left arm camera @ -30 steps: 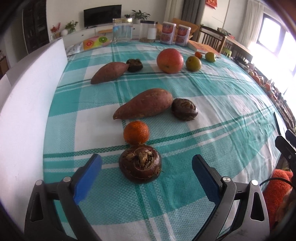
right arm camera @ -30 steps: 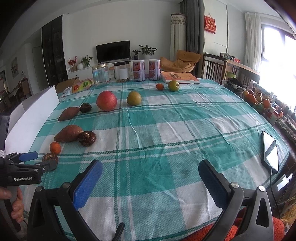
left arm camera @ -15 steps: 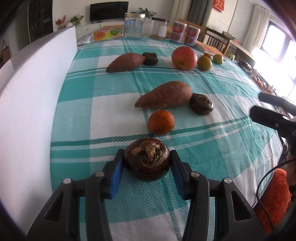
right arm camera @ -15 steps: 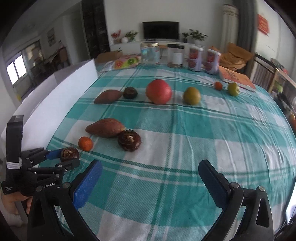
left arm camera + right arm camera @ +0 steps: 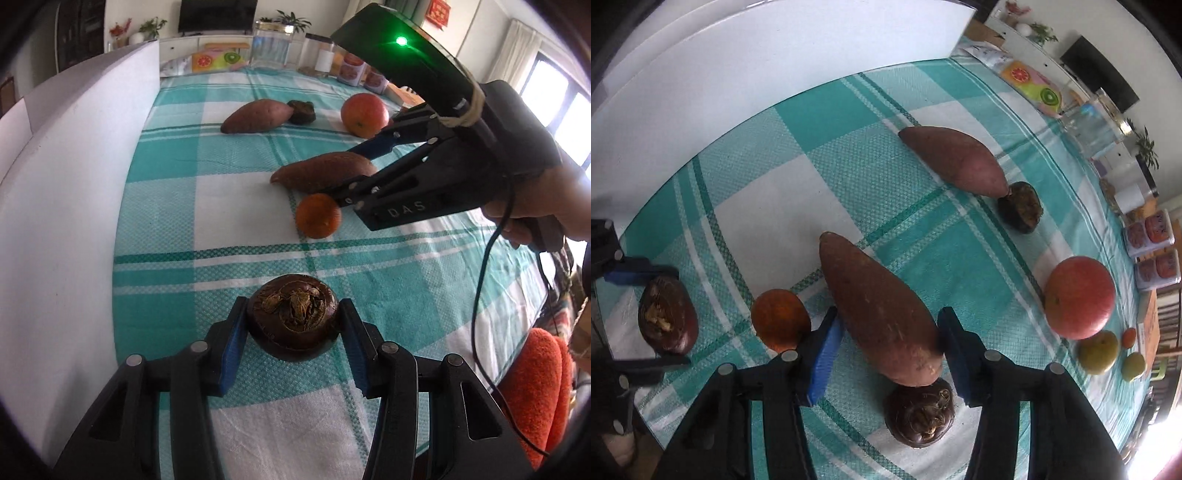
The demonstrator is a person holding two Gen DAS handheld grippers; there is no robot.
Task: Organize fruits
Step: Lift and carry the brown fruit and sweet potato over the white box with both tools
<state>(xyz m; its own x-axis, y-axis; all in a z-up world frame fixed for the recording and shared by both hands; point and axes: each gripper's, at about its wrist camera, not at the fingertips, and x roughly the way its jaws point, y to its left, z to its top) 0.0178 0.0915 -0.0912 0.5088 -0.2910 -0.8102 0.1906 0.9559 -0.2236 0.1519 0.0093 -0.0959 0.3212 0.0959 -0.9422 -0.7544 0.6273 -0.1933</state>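
Observation:
My left gripper is shut on a dark brown water chestnut, held just above the checked tablecloth; it also shows in the right wrist view. My right gripper has both blue pads around the near sweet potato, which fills the gap between them; it reaches in from the right in the left wrist view. A small orange lies just left of the right gripper's left pad. A second dark chestnut lies under the right gripper.
A second sweet potato with a third chestnut lies farther back. A big red apple and several small fruits sit to the right. A white board lines the table's left edge. Jars stand at the back.
My right gripper swung across the table and came down around the near sweet potato, its jaws narrowing. My left gripper still holds the chestnut and has lifted it slightly.

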